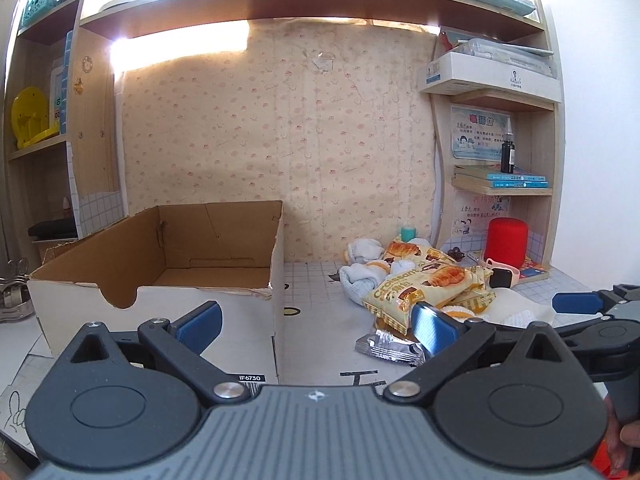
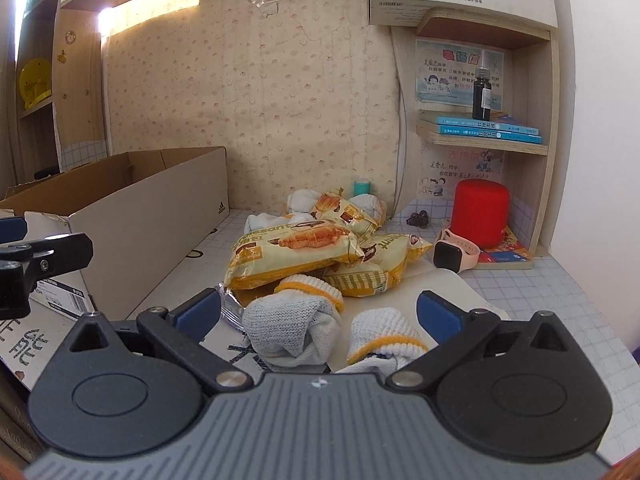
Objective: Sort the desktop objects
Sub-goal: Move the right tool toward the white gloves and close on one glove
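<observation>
An empty open cardboard box [image 1: 160,300] [image 2: 152,216] stands on the desk at left. To its right lies a pile of yellow croissant packets [image 1: 428,284] [image 2: 292,252], white socks [image 1: 360,276] [image 2: 292,328] and a silver wrapper [image 1: 390,348]. My left gripper [image 1: 316,324] is open in front of the box corner, empty. My right gripper [image 2: 318,316] is open low over two rolled socks with yellow cuffs; a second sock [image 2: 384,332] lies between its fingers, not clamped. The right gripper's blue fingertip [image 1: 576,302] shows in the left wrist view.
A red cylinder [image 2: 480,212] [image 1: 506,244], a pink smartwatch [image 2: 452,254] [image 1: 502,278] and a small teal bottle [image 2: 361,187] sit at the back right. Side shelves hold books [image 2: 488,128] and a dark bottle [image 2: 481,96]. Wallpapered back panel behind.
</observation>
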